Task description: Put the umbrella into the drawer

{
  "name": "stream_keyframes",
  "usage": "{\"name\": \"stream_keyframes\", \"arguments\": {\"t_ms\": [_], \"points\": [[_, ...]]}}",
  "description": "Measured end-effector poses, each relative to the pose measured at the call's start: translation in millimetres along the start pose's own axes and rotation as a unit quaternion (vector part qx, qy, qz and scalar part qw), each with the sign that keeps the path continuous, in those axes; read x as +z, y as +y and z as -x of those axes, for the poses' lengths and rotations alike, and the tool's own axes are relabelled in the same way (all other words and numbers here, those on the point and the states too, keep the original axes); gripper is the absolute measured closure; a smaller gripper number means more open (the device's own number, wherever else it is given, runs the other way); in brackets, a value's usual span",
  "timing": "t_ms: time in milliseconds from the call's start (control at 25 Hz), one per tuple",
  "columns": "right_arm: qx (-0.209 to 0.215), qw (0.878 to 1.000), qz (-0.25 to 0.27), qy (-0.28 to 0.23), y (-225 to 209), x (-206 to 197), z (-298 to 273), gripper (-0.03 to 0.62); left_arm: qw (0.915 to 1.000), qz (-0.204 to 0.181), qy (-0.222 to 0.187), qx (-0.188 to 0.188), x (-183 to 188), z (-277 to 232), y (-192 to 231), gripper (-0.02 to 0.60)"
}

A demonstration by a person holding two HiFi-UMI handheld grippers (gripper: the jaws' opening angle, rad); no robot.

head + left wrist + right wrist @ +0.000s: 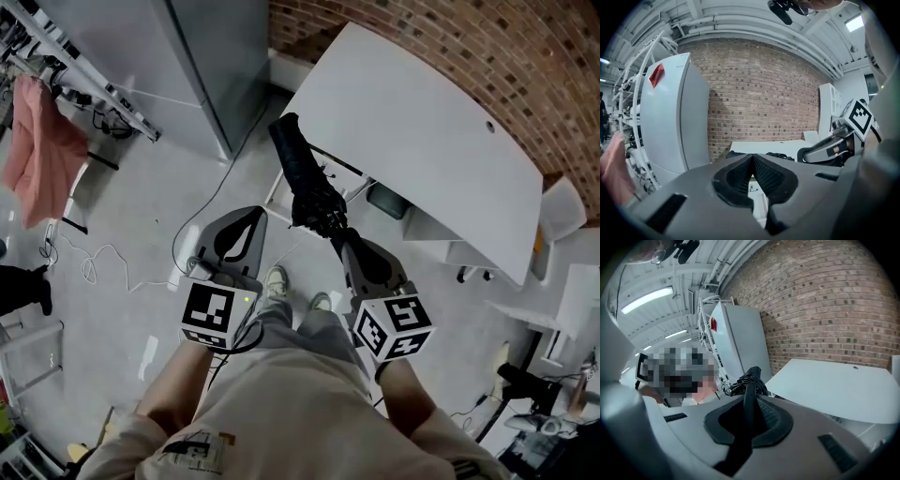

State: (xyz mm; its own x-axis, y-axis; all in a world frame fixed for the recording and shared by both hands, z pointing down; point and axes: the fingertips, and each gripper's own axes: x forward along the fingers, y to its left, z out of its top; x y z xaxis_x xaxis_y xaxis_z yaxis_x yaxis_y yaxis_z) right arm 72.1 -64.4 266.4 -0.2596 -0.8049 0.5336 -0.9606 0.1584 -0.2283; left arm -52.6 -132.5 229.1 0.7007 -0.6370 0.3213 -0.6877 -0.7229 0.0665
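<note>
A folded black umbrella (302, 178) sticks out forward and up from my right gripper (339, 236), which is shut on its thin lower end. In the right gripper view the dark shaft runs between the jaws of the right gripper (749, 401), and the bunched canopy (750, 379) shows just beyond them. The umbrella hangs in the air in front of the white desk (422, 131). My left gripper (246, 220) is beside it on the left, with its jaws pressed together and nothing between them (752, 159). I cannot make out a drawer clearly.
A tall grey cabinet (187, 56) stands to the far left of the desk, and a brick wall (487, 47) runs behind it. A dark open compartment (386, 200) shows under the desk's near edge. A pink cloth (37, 141) hangs at left. Cables (94, 262) lie on the floor.
</note>
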Motion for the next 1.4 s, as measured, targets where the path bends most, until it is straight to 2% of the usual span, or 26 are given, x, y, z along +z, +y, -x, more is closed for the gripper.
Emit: {"name": "stream_keyframes", "arguments": {"t_ms": [240,440,760,1000,1160,1400], "points": [[-0.004,0.998,-0.017,0.054,-31,-43,-37,0.572,0.9977,0.049,0.046,0.010,-49,-34,7,0.574],[-0.005,0.996,-0.024,0.082,-63,-70,-72,0.572,0.9969,0.021,0.058,0.049,-80,-65,16,0.574],[0.007,0.993,-0.003,0.121,-105,-121,-127,0.572,0.9929,0.055,0.088,0.059,-153,-116,16,0.574],[0.001,0.990,-0.012,0.142,-118,-169,-167,0.572,0.9879,0.082,0.111,0.072,-218,-136,26,0.574],[-0.007,0.988,-0.024,0.150,-127,-200,-188,0.572,0.9856,0.101,0.117,0.069,-257,-150,29,0.574],[-0.006,0.986,-0.011,0.164,-141,-240,-223,0.572,0.9826,0.111,0.135,0.064,-314,-177,36,0.574]]}}
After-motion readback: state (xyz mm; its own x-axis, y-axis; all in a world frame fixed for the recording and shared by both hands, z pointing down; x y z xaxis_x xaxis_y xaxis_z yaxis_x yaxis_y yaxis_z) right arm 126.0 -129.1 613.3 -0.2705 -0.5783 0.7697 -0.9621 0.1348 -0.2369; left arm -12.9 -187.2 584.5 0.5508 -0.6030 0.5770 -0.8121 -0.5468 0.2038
